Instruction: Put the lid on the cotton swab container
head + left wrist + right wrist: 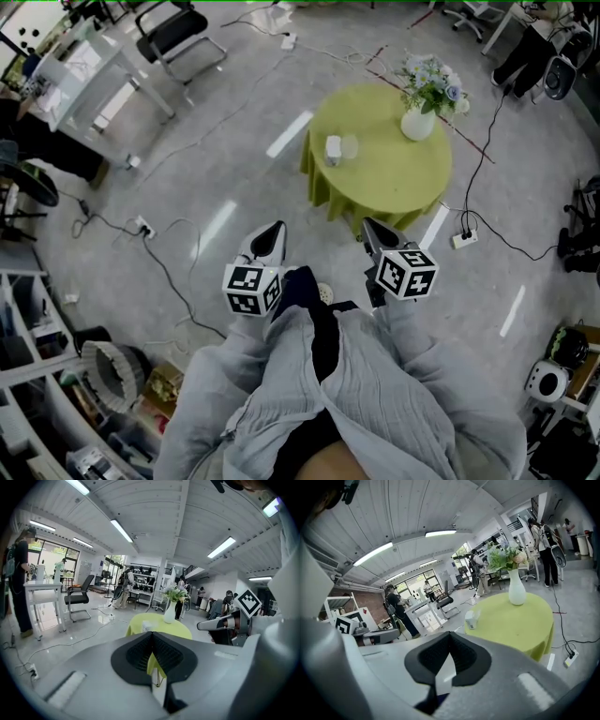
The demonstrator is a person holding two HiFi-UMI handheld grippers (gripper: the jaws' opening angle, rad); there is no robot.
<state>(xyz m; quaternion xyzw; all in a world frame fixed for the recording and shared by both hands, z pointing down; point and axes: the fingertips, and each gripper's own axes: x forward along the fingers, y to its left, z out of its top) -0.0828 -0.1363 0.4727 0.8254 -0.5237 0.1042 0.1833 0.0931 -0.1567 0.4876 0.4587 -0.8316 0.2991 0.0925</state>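
The cotton swab container (333, 148) is standing upright on the round green-draped counter (394, 192), well ahead of the 2 grippers, with a small clear piece (350, 146) just beside it (possibly the lid, too small to tell). The right gripper (369, 226) is hanging slightly nearer than the left gripper (277, 228), both clenched on nothing. A vase (418, 124) is sharing the counter, and cables (178, 272) are trailing over the grey floor (234, 141).

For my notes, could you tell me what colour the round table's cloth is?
The cloth is yellow-green, clearest in the head view.
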